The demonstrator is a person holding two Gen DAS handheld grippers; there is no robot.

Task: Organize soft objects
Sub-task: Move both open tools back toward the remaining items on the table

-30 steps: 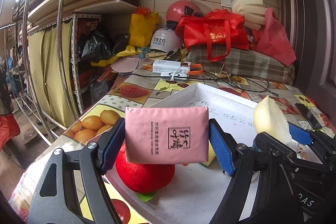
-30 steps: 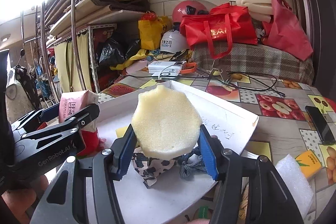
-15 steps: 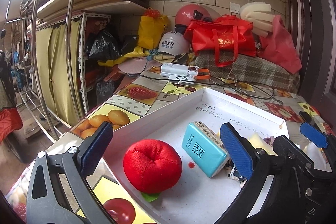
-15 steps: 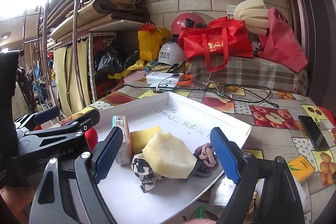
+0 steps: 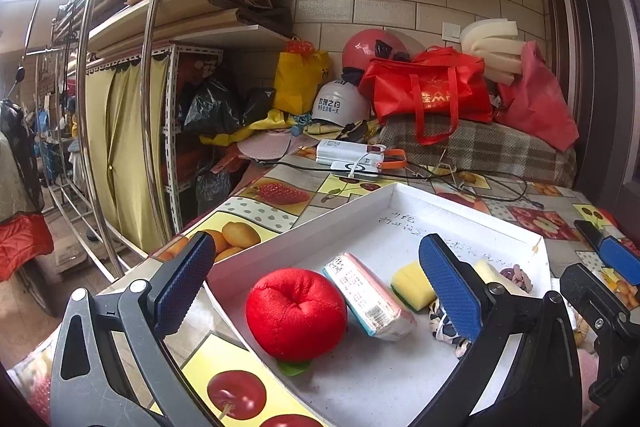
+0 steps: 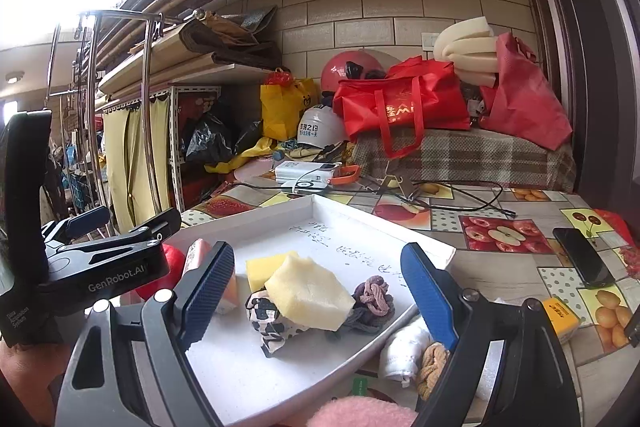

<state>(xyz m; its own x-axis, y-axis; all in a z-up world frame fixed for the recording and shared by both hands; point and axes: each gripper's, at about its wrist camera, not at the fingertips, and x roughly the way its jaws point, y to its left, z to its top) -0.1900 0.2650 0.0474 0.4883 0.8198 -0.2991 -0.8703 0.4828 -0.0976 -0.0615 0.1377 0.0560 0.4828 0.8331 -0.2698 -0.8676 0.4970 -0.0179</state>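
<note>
A white tray [image 5: 304,227] [image 6: 248,223] lies on the fruit-print table. In it are a red plush apple [image 5: 296,311], a pink and teal tissue pack [image 5: 366,297] on its side, and a yellow sponge [image 5: 412,285]. A pale foam piece [image 6: 308,293] rests on a cow-print cloth [image 6: 268,323], beside a mauve braided hair tie [image 6: 374,295]. My left gripper [image 5: 316,267] stands open above the tray's near left corner, holding nothing. My right gripper [image 6: 318,287] is open too, its fingers apart from the foam piece.
Off the tray's front right edge lie a white cloth [image 6: 404,347], a tan braided tie [image 6: 432,359] and something pink and fluffy [image 6: 360,413]. A black phone [image 6: 582,259], a yellow packet [image 6: 560,319], cables and a power bank [image 6: 308,173] lie on the table. Bags and helmets crowd the back.
The left gripper opened and the pink tissue pack fell into the tray beside the plush apple. The right gripper opened and the foam piece dropped onto the cow-print cloth. Both drew back slightly.
</note>
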